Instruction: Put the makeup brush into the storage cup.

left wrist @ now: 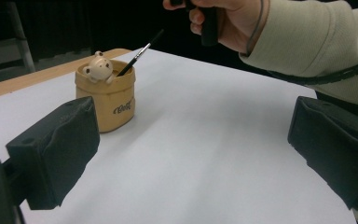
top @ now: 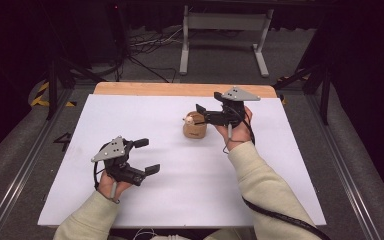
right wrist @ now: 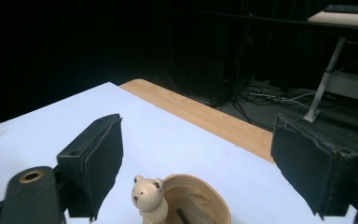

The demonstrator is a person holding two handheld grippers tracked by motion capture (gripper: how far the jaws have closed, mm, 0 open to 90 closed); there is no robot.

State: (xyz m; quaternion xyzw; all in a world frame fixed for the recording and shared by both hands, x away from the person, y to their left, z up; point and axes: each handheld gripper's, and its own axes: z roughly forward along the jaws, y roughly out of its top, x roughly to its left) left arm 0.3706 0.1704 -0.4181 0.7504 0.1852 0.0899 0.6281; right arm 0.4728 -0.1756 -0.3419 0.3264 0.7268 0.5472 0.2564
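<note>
Right gripper [top: 200,114], jaws spread and empty, hovers over the cup [top: 194,126] at frame centre; the brush [left wrist: 140,52] leans inside. Best lift straight up, clear of the handle.

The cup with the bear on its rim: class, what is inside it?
A thin brush leans inside the cup, its handle sticking out over the rim. The cup wall covers its lower end and the cup's bottom.
</note>
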